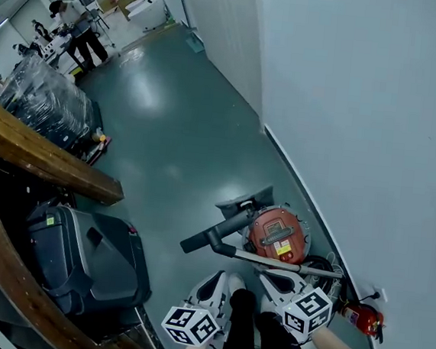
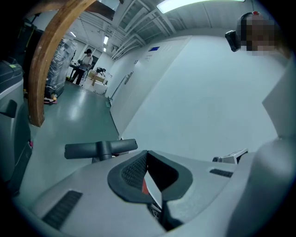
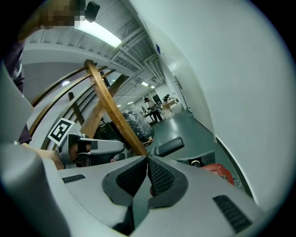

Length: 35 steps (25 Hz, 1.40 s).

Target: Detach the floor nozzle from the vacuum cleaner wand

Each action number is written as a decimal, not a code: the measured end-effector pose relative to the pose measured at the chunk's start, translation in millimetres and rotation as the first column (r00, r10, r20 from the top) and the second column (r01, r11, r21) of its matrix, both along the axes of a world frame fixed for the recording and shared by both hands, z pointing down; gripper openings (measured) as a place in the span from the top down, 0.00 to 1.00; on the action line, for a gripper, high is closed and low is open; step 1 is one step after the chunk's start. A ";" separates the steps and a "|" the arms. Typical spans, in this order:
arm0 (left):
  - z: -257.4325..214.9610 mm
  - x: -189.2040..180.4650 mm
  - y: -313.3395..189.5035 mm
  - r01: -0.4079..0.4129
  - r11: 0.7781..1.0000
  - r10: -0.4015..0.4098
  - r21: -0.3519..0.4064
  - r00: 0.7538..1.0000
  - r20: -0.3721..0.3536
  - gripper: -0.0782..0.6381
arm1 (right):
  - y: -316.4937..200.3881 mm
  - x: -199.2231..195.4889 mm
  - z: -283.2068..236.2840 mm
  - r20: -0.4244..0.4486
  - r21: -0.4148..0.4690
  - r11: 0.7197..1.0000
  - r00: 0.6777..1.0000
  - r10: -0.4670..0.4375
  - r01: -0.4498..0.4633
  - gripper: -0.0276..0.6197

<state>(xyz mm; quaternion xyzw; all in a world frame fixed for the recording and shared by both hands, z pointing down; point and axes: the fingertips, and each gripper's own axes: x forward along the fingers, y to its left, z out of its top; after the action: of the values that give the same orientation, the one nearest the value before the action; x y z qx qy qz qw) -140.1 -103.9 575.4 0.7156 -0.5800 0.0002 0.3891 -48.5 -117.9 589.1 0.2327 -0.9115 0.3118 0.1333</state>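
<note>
A red canister vacuum (image 1: 277,233) sits on the floor by the wall. Its silver wand (image 1: 286,264) lies across the floor and ends in the black floor nozzle (image 1: 214,235), still joined to it. My left gripper (image 1: 235,279) is shut and empty, hovering just short of the nozzle (image 2: 99,149), which shows beyond its tips (image 2: 147,159). Beside it, over the wand, my right gripper (image 1: 263,274) is also shut with nothing held. In the right gripper view the nozzle (image 3: 167,146) and red canister (image 3: 217,170) lie past its closed tips (image 3: 148,163).
A black wheeled case (image 1: 80,256) stands at the left under curved wooden beams (image 1: 43,162). A red fire extinguisher (image 1: 361,317) stands by the wall (image 1: 362,107) at the right. A wrapped pallet (image 1: 45,99) and people are far down the green floor (image 1: 169,119).
</note>
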 end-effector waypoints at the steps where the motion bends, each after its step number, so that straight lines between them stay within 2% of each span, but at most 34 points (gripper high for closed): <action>1: 3.9 -0.9 -0.9 -0.002 1.000 0.002 -0.003 1.000 -0.003 0.89 | -0.6 -1.5 4.3 -0.005 -0.001 1.000 1.000 0.000 0.000 0.93; 6: 27.6 -9.9 -3.5 0.024 0.999 -0.024 -0.033 0.999 -0.021 0.89 | -5.5 -6.3 25.9 -0.060 0.048 0.998 0.998 -0.027 0.030 0.93; 12: 55.4 -20.8 -10.7 0.046 0.998 -0.048 -0.048 0.998 -0.044 0.89 | -17.0 -20.5 70.9 -0.200 0.136 0.984 0.976 -0.087 0.116 0.92; 18: 92.0 -29.0 -18.1 0.065 0.995 -0.069 -0.073 0.996 -0.048 0.89 | -23.7 -41.4 115.6 -0.275 0.152 0.967 0.949 -0.156 0.203 0.81; 21: 102.3 -31.2 -18.8 0.070 0.994 -0.074 -0.082 0.996 -0.049 0.88 | -22.3 -51.8 140.0 -0.334 0.158 0.951 0.921 -0.201 0.265 0.78; 24: 109.3 -32.4 -16.9 0.069 0.993 -0.075 -0.093 0.996 -0.057 0.89 | -19.5 -61.6 161.3 -0.418 0.183 0.923 0.877 -0.238 0.338 0.71; 28: 118.4 -35.2 -15.1 0.078 0.991 -0.085 -0.107 0.994 -0.062 0.88 | -16.5 -75.3 189.3 -0.547 0.228 0.858 0.790 -0.278 0.460 0.65; 30: 121.7 -35.6 -15.6 0.078 0.990 -0.086 -0.114 0.994 -0.068 0.89 | -17.4 -80.9 197.9 -0.591 0.248 0.833 0.758 -0.274 0.494 0.65; 35: 122.3 -34.5 -19.0 0.066 0.991 -0.075 -0.113 0.994 -0.073 0.88 | -24.0 -83.6 201.0 -0.623 0.279 0.827 0.747 -0.231 0.488 0.70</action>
<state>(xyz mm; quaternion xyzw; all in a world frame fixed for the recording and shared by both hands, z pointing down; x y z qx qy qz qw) -174.5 -122.9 697.6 0.6716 -0.5886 -0.0092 0.4499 -132.1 -141.9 790.1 0.1523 -0.9030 -0.0101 0.4017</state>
